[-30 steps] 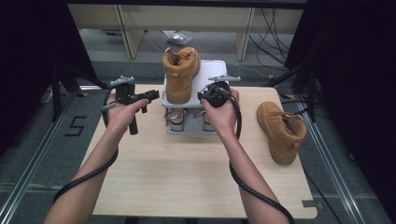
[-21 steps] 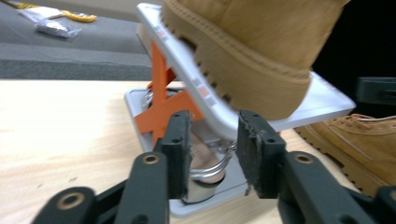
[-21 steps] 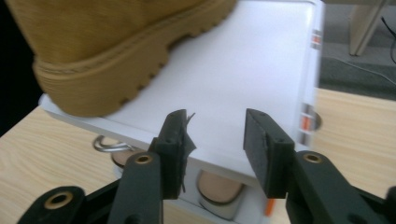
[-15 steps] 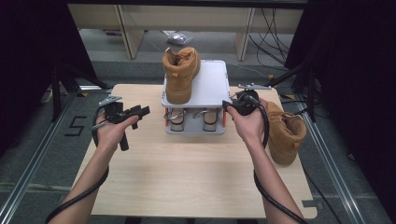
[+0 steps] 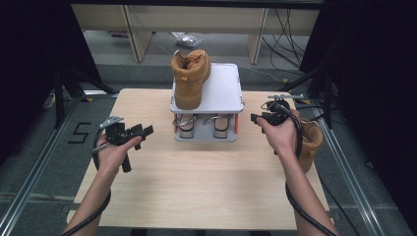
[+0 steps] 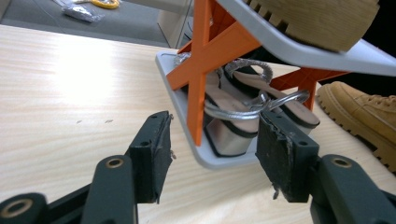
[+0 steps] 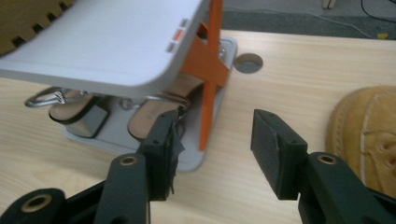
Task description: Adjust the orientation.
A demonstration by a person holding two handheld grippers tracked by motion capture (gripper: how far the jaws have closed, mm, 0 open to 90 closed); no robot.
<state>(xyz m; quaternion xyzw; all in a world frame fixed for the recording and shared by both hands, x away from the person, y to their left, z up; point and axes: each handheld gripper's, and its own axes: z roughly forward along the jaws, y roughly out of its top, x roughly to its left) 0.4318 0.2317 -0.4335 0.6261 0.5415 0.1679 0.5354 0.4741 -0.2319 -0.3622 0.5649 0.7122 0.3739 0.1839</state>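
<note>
Two-tier shoe rack (image 5: 223,88) at the far middle of the table (image 5: 196,196), with one tan boot (image 5: 191,77) upright on its top shelf and a pair of silver-strapped sandals (image 5: 200,125) on the lower shelf. The second tan boot (image 5: 311,142) lies on the table just behind and beside the right gripper (image 5: 256,118), largely hidden by the hand; its long axis appears to run from near edge to far edge, but which way the toe points cannot be told. The right gripper's jaws have just been opening and stand apart with nothing between them; ahead of them lies the rack's orange brace (image 7: 211,70). The left gripper (image 5: 145,130), jaws likewise just opened and empty, sits well to the left of the rack. Likely hazards: a jaw swung toward the loose boot may clip the rack's corner, or a grip on the soft collar may let the heavy sole sag and slip.
</note>
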